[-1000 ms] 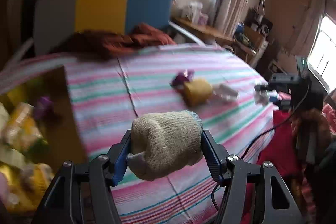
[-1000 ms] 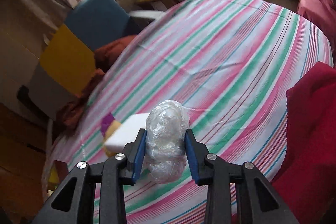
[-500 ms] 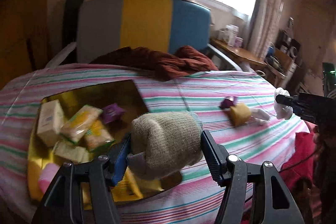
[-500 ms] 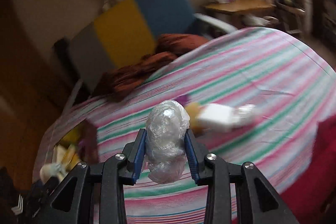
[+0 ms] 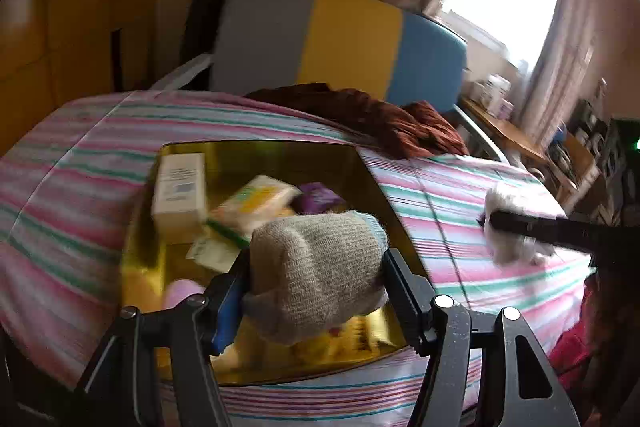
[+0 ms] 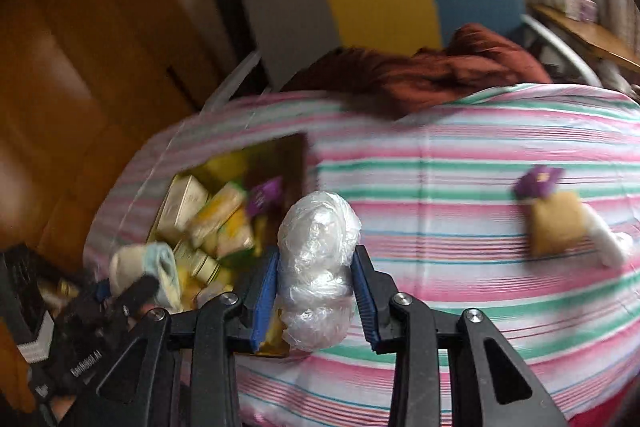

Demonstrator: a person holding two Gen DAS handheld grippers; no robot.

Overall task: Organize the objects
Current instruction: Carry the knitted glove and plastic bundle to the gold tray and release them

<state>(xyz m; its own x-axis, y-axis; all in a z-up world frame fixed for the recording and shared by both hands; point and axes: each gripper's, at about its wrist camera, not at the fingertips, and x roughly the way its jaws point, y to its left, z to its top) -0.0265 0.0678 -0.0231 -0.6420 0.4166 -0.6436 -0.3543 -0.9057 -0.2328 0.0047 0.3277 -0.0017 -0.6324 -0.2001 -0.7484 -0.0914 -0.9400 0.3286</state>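
**A:** So what's each hand doing right now?

**B:** The left gripper (image 5: pixel 316 291) is clamping a rolled-up beige sock (image 5: pixel 316 267) between its blue pads, hanging right over the gold box (image 5: pixel 256 151) sitting on the striped bedsheet (image 5: pixel 72 187). The box is holding a white carton (image 5: pixel 180 187), a yellow packet (image 5: pixel 256 203) and a purple sachet (image 5: pixel 320 197).

**A:** And the other one?

**B:** The right gripper (image 6: pixel 316 291) is squeezing a wad of clear plastic wrap (image 6: pixel 318 263), hovering above the sheet just beside the box's near corner. Further right on the sheet, a purple packet (image 6: pixel 538 181), a mustard-coloured pouch (image 6: pixel 558 227) and something white (image 6: pixel 608 247) are lying bunched together, too blurry to say more.
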